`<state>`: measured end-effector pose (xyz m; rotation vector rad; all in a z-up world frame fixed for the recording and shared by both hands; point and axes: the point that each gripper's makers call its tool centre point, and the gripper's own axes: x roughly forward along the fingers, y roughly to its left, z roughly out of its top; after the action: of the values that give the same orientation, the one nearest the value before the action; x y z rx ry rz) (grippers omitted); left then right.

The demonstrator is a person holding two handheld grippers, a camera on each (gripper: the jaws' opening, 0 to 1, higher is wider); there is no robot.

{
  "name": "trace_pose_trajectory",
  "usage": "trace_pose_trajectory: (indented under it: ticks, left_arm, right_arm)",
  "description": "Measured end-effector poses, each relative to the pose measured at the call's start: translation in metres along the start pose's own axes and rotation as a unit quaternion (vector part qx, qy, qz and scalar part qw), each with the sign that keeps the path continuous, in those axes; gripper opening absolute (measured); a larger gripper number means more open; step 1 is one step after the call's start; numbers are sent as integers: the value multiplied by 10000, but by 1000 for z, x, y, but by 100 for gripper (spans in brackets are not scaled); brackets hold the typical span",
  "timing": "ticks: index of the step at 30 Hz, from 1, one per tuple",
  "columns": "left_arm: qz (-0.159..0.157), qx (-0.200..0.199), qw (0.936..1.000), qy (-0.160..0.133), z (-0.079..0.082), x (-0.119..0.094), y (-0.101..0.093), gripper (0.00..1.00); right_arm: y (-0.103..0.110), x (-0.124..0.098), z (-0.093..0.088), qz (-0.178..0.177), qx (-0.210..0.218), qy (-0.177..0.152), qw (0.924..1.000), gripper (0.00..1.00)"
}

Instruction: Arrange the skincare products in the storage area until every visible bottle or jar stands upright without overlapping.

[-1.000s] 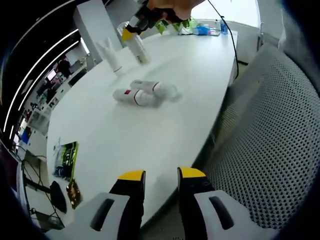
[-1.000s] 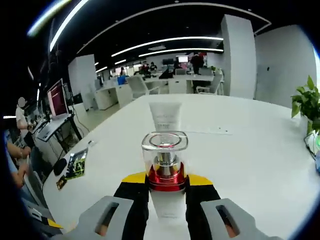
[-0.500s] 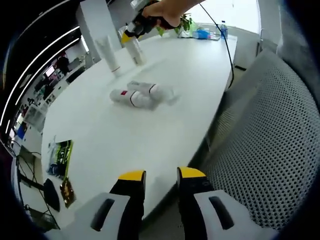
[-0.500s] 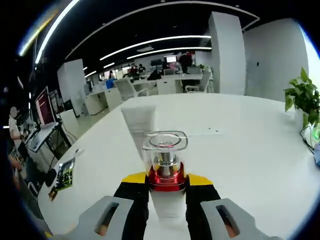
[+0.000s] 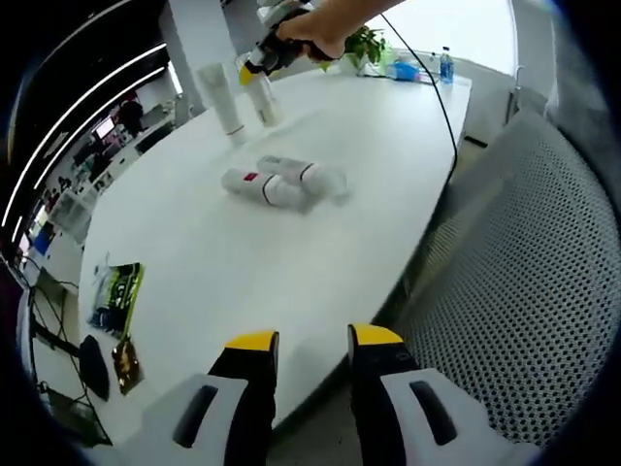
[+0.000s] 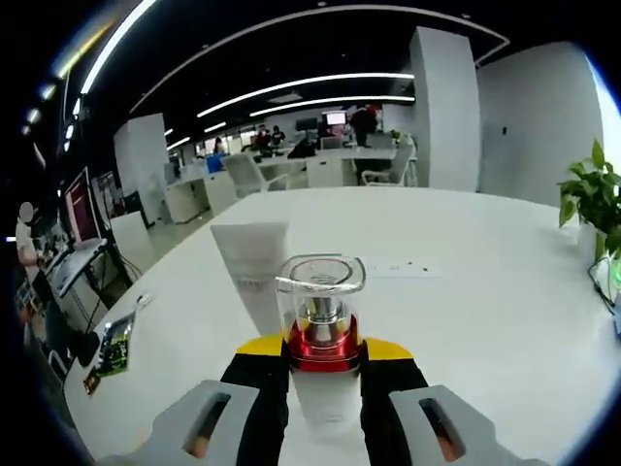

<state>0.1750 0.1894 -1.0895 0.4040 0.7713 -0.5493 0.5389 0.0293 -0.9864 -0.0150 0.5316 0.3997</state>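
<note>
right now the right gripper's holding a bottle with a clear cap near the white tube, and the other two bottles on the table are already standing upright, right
Not quite. The right gripper does hold the clear-capped bottle near the white tube, but the left gripper view shows the two bottles lying on their sides on the table, touching each other.

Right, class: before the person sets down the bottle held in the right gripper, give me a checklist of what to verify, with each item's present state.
1. Right gripper grip on the clear-capped bottle: ok, fingers closed on it below the red collar.
2. Held bottle upright: ok, cap up in the right gripper view.
3. Clearance from the white tube standing beside it: cannot tell, it looks close.
4. Free table to set it on: ok.
5. Two bottles upright: not ok, lying side by side and touching.
6. Left gripper free: ok, open, holding nothing, at the table edge.
</note>
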Motion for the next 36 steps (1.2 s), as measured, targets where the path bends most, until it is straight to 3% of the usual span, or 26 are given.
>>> trace_pose_trajectory:
  ticks: [21, 26, 36]
  left_arm:
    - [-18, -165, 9999, 8, -2, 2, 0, 25]
    - [-76, -269, 9996, -38, 0, 2, -2, 27]
    - [-90, -261, 9996, -4, -2, 3, -2, 24]
  right_arm:
    - [-12, 21, 2, -121, -16, 20, 9999, 21]
    - [-15, 23, 5, -176, 95, -150, 9997, 21]
    - [-14, 21, 3, -251, -271, -525, 9979, 21]
